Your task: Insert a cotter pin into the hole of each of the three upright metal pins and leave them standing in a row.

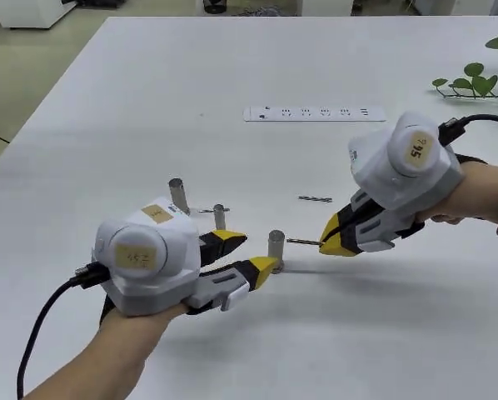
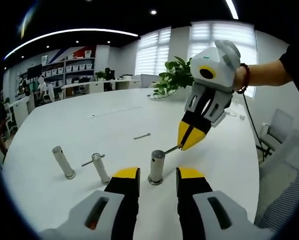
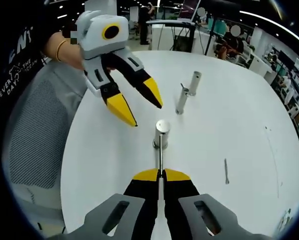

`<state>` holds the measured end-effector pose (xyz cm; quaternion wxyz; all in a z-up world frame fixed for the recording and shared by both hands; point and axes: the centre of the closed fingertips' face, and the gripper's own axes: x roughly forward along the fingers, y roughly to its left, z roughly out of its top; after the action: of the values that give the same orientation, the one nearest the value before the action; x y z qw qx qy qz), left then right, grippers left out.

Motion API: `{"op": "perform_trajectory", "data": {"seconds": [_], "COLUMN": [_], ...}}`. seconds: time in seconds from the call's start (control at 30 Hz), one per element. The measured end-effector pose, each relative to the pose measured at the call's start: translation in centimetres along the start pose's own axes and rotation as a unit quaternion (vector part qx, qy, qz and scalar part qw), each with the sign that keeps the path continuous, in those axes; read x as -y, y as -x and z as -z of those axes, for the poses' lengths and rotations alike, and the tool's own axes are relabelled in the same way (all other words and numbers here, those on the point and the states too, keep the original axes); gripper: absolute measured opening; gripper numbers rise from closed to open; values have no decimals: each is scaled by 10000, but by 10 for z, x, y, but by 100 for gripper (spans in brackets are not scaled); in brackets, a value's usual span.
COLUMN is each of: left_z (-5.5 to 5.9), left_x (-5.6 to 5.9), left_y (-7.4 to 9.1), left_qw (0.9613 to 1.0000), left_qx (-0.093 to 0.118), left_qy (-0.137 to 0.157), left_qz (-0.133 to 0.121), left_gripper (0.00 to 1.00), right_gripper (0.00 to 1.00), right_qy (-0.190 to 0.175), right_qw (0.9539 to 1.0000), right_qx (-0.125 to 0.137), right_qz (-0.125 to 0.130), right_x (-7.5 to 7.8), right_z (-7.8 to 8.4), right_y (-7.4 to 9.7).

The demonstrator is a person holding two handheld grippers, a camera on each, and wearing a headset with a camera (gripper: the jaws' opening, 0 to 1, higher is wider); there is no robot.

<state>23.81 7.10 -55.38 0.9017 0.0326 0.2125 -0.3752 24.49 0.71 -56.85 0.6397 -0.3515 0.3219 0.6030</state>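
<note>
Three upright metal pins stand in a row. The nearest pin [image 1: 276, 248] [image 2: 157, 165] [image 3: 162, 132] stands just beyond my open left gripper [image 1: 249, 254] [image 2: 157, 176] [image 3: 147, 115], which is not touching it. My right gripper [image 1: 332, 242] [image 2: 191, 137] [image 3: 160, 176] is shut on a cotter pin [image 1: 303, 242] [image 2: 170, 148] [image 3: 160, 155]; its tip meets this pin's upper part. The middle pin [image 1: 219, 217] [image 2: 100, 167] [image 3: 182, 100] has a cotter pin through it. The far pin [image 1: 177, 196] [image 2: 63, 161] [image 3: 194, 82] is bare.
A loose cotter pin [image 1: 316, 198] [image 2: 142, 135] [image 3: 226, 171] lies on the white table beyond the row. A white power strip [image 1: 316, 113] lies farther back, and a potted plant [image 1: 482, 79] is at the far right edge.
</note>
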Motion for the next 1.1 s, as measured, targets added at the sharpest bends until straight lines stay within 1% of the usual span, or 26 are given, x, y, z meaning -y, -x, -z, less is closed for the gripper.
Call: {"op": "perform_trajectory", "data": {"seconds": [0.07, 0.27, 0.47, 0.57, 0.67, 0.77, 0.93, 1.07, 1.1], "left_z": [4, 10, 16, 18, 19, 19, 21, 21, 21], "left_x": [1, 1, -1, 0, 0, 0, -2, -2, -3], "left_y": [-4, -13, -23, -28, -32, -34, -38, -41, -42], "left_qw": [9999, 9996, 9993, 9990, 9990, 9989, 9987, 9987, 9987], "left_qx": [-103, -226, -345, -404, -415, -433, -452, -469, -471], "left_qy": [-89, -145, -88, -137, -126, -138, -117, -65, -57], "left_qz": [-22, -85, -88, -97, -101, -141, -181, -193, -203], "left_gripper": [25, 25, 22, 21, 20, 20, 19, 15, 14], "right_gripper": [0, 0, 0, 0, 0, 0, 0, 0, 0], "right_qy": [17, 76, 130, 156, 185, 201, 295, 337, 352], "right_qw": [10000, 9999, 9998, 9997, 9996, 9995, 9993, 9992, 9991], "right_qx": [-27, -64, -102, -134, -152, -162, -161, -128, -140], "right_qz": [4, -33, -101, -125, -159, -163, -179, -199, -198], "right_x": [1, 4, 0, -2, -3, 0, 0, -1, 0], "right_z": [1, 1, -1, -2, -3, -2, -6, -10, -9], "right_y": [0, -1, -2, -2, -3, -5, -6, -8, -8]}}
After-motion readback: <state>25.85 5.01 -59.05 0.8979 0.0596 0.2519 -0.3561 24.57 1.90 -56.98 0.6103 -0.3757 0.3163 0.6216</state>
